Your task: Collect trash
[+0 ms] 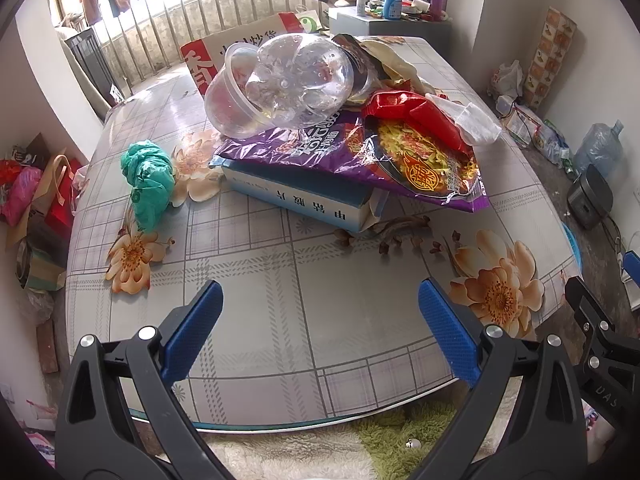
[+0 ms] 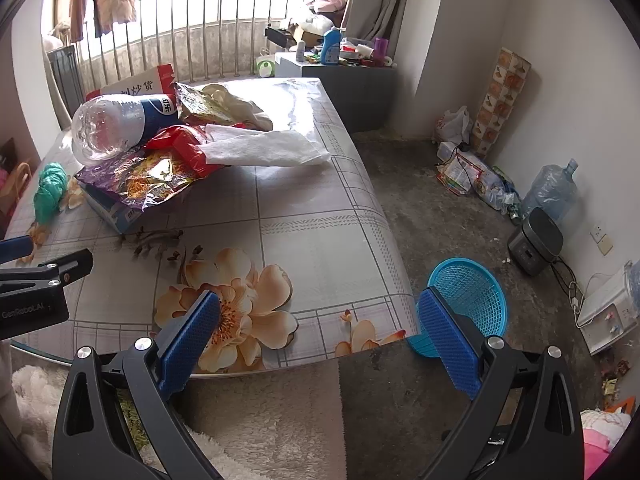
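Observation:
A heap of trash lies on the flowered table point(image 1: 280, 320): a clear plastic bottle point(image 1: 300, 80) beside a clear tub point(image 1: 232, 100), a purple noodle wrapper point(image 1: 360, 156), a red wrapper point(image 1: 416, 116) and a blue-white box point(image 1: 304, 200). A crumpled green bag point(image 1: 150, 178) sits to the heap's left. My left gripper point(image 1: 320, 332) hangs open over the table's near edge, nothing between its fingers. The right wrist view shows the bottle point(image 2: 108, 128), a white tissue point(image 2: 264, 148) and the green bag point(image 2: 50, 190). My right gripper point(image 2: 318, 340) is open at the table's near right corner, above a blue mesh basket point(image 2: 468, 300).
A cardboard sheet point(image 1: 240, 52) leans behind the heap. A grey cabinet point(image 2: 340, 84) with bottles stands past the table. On the floor at the right are a grey cooker point(image 2: 536, 246), a water jug point(image 2: 552, 188) and plastic bags point(image 2: 472, 178). A shaggy rug point(image 2: 260, 420) lies below.

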Available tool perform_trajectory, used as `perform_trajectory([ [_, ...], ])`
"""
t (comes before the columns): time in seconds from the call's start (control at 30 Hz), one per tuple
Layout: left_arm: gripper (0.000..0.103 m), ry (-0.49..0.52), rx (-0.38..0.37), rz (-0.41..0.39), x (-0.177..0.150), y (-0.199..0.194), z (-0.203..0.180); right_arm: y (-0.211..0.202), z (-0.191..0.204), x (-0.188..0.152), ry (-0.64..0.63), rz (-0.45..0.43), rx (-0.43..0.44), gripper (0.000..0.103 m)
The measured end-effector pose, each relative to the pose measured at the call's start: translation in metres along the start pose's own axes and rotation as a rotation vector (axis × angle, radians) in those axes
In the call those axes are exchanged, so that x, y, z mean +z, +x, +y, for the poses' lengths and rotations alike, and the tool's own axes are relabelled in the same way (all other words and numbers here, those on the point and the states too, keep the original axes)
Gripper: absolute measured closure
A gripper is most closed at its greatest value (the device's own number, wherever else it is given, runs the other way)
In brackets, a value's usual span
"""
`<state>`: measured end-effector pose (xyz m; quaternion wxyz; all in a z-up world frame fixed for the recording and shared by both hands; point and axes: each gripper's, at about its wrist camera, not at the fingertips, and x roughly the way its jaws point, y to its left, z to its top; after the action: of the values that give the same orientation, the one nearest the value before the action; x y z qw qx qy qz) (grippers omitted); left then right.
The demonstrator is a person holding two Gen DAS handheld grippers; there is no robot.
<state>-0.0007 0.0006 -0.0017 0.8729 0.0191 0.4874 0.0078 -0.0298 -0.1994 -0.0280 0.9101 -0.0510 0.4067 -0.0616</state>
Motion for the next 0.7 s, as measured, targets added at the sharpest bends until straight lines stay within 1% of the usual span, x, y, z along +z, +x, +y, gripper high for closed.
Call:
perform_trajectory([
  [0.3,0.009,0.009,-0.002,0.0,-0.0001,-0.0011,-0.0016,0.0003,-0.0001,0.0001,-0.008,-0.001,-0.014,0.006],
  [0.7,0.009,0.025,-0.005,-0.001,0.0009,-0.0034,-0.0067,0.0006,-0.0012,-0.001,-0.029,-0.007,-0.066,0.006],
])
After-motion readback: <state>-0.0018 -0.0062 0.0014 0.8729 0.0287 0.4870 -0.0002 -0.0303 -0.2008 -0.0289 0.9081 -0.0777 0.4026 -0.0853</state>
